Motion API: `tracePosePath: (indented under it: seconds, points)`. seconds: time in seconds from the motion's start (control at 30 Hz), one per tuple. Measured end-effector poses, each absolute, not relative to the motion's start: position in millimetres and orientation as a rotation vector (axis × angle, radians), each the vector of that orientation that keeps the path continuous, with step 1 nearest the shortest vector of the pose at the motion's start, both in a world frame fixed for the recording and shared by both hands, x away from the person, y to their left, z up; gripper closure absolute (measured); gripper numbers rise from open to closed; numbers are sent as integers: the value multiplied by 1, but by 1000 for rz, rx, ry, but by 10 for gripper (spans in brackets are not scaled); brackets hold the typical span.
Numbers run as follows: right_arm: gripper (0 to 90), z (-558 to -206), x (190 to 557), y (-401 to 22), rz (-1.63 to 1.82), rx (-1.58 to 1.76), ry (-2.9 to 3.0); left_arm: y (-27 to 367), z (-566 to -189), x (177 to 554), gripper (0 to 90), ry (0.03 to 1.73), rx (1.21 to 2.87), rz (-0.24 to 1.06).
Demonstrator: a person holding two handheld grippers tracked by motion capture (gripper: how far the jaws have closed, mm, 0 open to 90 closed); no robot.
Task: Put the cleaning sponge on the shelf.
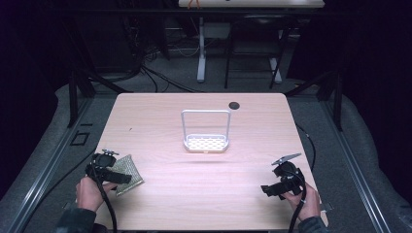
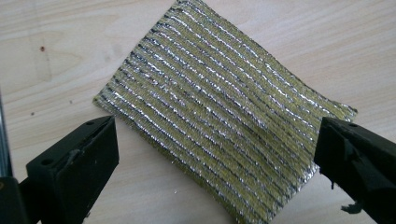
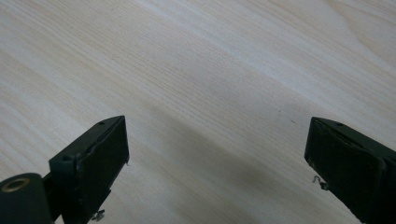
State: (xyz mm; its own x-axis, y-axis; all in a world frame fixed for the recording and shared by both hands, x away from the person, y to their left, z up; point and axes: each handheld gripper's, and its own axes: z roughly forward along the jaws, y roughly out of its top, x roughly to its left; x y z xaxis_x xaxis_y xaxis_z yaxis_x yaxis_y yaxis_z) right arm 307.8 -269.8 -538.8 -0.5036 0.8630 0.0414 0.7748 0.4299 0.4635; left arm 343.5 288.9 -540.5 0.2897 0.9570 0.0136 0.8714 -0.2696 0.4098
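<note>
So the left tongs [image 2: 215, 158] are spread wide right over the flat gold-and-silver striped scouring pad [image 2: 224, 112] lying at the near-left of the pale wooden worktop [image 1: 204, 184], not pinching it, while the right tongs [image 3: 217, 163] hang spread over bare wood.

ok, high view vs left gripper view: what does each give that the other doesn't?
High view alone: the white wire rack mid-table, the dark round spot behind it, and the right gripper, open, over bare wood.

Left gripper view alone: the scrub pad's silver and yellow-green ribbing, with the black fingers wide apart and not pressing on it.

Both: the pad lying flat on the wooden table, and the left gripper over it.
</note>
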Motion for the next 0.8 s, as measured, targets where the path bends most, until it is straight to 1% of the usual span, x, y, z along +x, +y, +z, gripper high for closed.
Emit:
tracePosePath:
  seconds: [0.1,0.2,0.27,0.37,0.47,0.57,0.6,0.77,0.8]
  points:
    - [59,-540,308,-269,644,1446,2480,287,-543,348,7,1668,2238,356]
    - [59,-540,308,-269,651,1443,2477,285,-545,352,52,1670,2244,357]
    - [60,-540,308,-269,652,1443,2477,284,-549,356,99,1670,2262,338]
    - [60,-539,307,-269,654,1446,2480,284,-550,357,100,1668,2258,340]
    - [60,-538,307,-269,649,1444,2482,284,-551,357,138,1661,2265,335]
    - [60,-539,307,-269,653,1445,2485,284,-551,357,152,1660,2267,334]
    - [60,-539,307,-269,653,1444,2487,283,-552,356,175,1658,2267,340]
    - [60,-538,306,-269,656,1444,2478,283,-552,355,226,1650,2267,342]
    - [61,-538,306,-269,659,1446,2476,283,-552,355,253,1649,2269,343]
